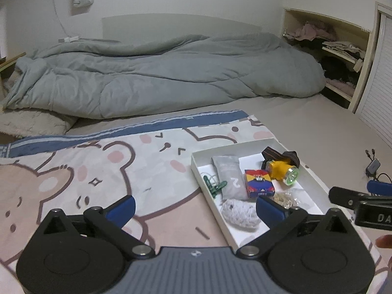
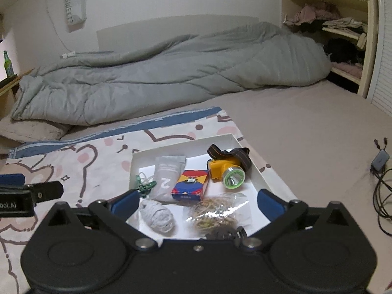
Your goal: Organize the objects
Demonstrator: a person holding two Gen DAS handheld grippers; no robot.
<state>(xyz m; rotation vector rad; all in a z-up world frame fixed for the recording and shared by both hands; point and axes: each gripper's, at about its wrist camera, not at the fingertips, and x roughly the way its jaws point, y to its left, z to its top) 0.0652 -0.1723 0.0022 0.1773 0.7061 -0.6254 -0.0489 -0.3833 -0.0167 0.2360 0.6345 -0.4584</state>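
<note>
Both tongs stand released, with nothing between their blue pads. My left tongs (image 1: 196, 205) hang above the cartoon bear sheet (image 1: 98, 171), their right pad over the near edge of the box. My right tongs (image 2: 196, 203) hang above the near end of the box, and the left tongs show at that view's left edge.

Background, largest first: a grey quilt (image 2: 171, 73) lies bunched across the far side of the bed; open shelves (image 2: 343, 36) with folded clothes stand at far right.

A shallow white box (image 2: 144, 154) rests on the bear sheet, near its right edge. Contents:
- Yellow headlamp (image 2: 226, 169), strap behind it, lens facing me, at the far right.
- Grey pouch (image 2: 166, 176) marked "2", left of centre.
- Clear bag of rubber bands (image 2: 213, 213), near right.
- Grey yarn ball (image 2: 158, 216), near left.
- Card box (image 2: 191, 187), red, blue and yellow, centre, touching the pouch.
- Green clips (image 2: 145, 186), beside the left wall.

A cable with an adapter (image 2: 379, 161) lies on the bare sheet, well apart at right.
</note>
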